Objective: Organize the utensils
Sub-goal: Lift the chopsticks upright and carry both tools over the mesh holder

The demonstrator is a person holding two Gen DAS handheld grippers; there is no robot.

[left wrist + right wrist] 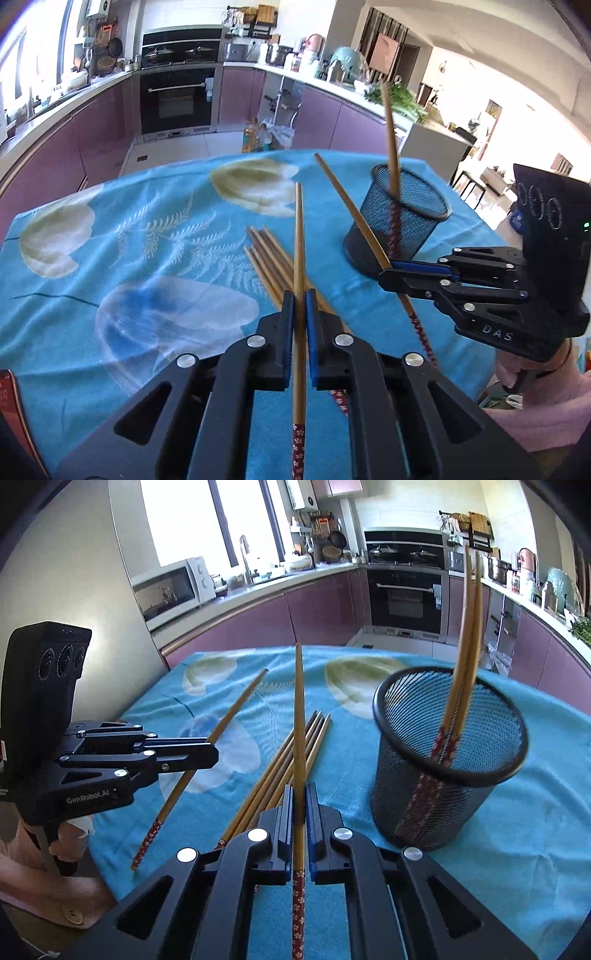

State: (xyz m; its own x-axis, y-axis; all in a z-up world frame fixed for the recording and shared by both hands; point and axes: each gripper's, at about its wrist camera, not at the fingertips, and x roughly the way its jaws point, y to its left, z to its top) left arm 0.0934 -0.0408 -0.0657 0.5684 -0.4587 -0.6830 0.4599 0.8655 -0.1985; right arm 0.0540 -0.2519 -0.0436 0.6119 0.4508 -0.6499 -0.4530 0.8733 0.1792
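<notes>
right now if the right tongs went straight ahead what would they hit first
Probably nothing at once: the right tongs, shut on a chopstick, point over the loose chopsticks and blue cloth. The mesh cup sits off right. Depth is unclear.

Layout: mesh cup (pixel 448 760) stands on desk (pixel 517 849), right side, w/ 2 chopsticks (pixel 467 657) upright in it. Loose chopstick bundle (pixel 280 768) lies on desk left of cup. Left hand-held gripper (pixel 300 306) & right hand-held gripper (pixel 299 801) each hold 1 chopstick above bundle.
</notes>
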